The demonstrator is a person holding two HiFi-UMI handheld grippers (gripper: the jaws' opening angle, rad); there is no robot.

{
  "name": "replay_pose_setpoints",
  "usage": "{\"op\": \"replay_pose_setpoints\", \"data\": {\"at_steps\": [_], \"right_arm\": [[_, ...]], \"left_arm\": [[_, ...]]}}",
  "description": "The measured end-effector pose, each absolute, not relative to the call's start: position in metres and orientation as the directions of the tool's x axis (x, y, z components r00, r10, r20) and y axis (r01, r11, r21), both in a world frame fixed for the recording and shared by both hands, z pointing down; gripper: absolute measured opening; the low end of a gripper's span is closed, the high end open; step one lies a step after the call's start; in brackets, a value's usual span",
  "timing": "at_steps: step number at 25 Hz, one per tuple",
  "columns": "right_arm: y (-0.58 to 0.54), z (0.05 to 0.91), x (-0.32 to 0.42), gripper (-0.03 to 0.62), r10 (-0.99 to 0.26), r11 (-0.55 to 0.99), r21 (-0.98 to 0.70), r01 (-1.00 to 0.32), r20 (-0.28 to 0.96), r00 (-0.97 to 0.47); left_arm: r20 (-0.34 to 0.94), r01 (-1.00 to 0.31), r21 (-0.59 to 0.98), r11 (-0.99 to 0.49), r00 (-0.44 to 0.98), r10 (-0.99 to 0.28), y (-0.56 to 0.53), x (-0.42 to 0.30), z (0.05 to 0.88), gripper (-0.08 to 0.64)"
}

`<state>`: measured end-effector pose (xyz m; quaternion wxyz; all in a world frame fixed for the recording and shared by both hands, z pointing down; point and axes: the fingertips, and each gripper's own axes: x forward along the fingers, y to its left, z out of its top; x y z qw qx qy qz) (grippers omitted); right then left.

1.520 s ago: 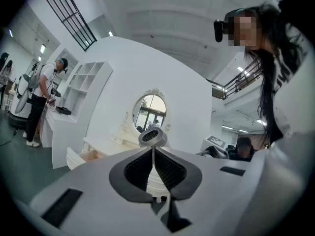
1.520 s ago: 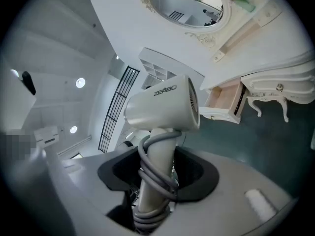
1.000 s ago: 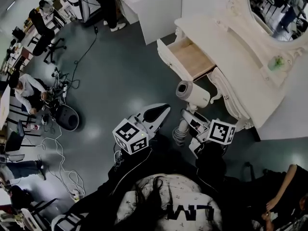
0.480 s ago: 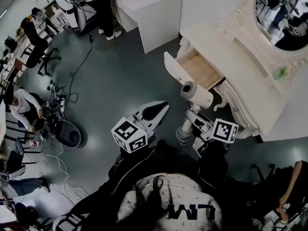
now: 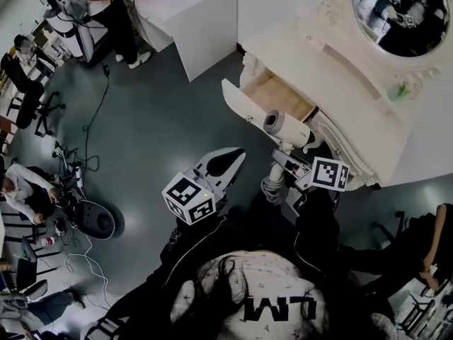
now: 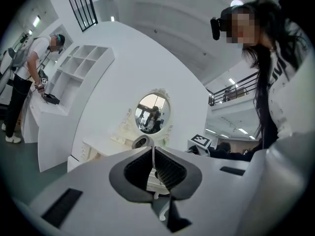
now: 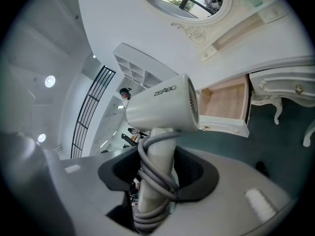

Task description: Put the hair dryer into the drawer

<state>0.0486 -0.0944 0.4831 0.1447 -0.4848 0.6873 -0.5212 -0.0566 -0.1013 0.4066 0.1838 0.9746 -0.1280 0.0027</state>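
Left gripper point(image 6: 153, 170) is shut on nothing, hanging back from the drawer point(image 5: 238, 105). Right gripper point(image 7: 156, 181) is clamped on the handle of the dryer point(image 7: 165, 109). It's closed in this past second and the barrel's now just beside the open drawer, so basically drop-in time.

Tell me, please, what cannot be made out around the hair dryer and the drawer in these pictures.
- Inside of the drawer: head view, the hair dryer covers part; right gripper view, its barrel hides one end.
- Handle's lower end: right gripper view, buried under the wound cord between the jaws of the right gripper.
- The green item on the dressing table: head view, too small to identify.
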Motion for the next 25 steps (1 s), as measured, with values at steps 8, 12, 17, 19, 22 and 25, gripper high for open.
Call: {"op": "replay_pose_setpoints", "data": {"at_steps": [8,12,17,19,22,25], "right_arm": [[-0.166,0.523,0.104,0.218,-0.775,-0.056,-0.845,-0.533,0.373,-0.51],[-0.206,0.549,0.132,0.218,-0.726,-0.081,-0.828,-0.555,0.431,-0.537],[-0.251,0.582,0.16,0.218,-0.647,-0.105,-0.816,-0.569,0.49,-0.584],[-0.264,0.599,0.171,0.218,-0.603,-0.114,-0.803,-0.585,0.524,-0.602],[-0.284,0.628,0.182,0.218,-0.528,-0.119,-0.772,-0.625,0.582,-0.618],[-0.303,0.654,0.189,0.218,-0.462,-0.108,-0.733,-0.672,0.635,-0.619]], "left_arm": [[0.062,-0.29,0.379,-0.879,0.955,-0.289,-0.155,-0.024,0.42,-0.006],[0.063,-0.337,0.38,-0.861,0.938,-0.34,-0.187,-0.008,0.419,-0.006],[0.075,-0.391,0.397,-0.831,0.916,-0.395,-0.216,0.012,0.422,-0.006],[0.09,-0.412,0.403,-0.817,0.906,-0.413,-0.222,0.02,0.426,-0.006],[0.118,-0.455,0.404,-0.794,0.886,-0.448,-0.228,0.024,0.432,-0.006],[0.14,-0.5,0.403,-0.767,0.861,-0.488,-0.234,0.023,0.435,-0.006]]}}
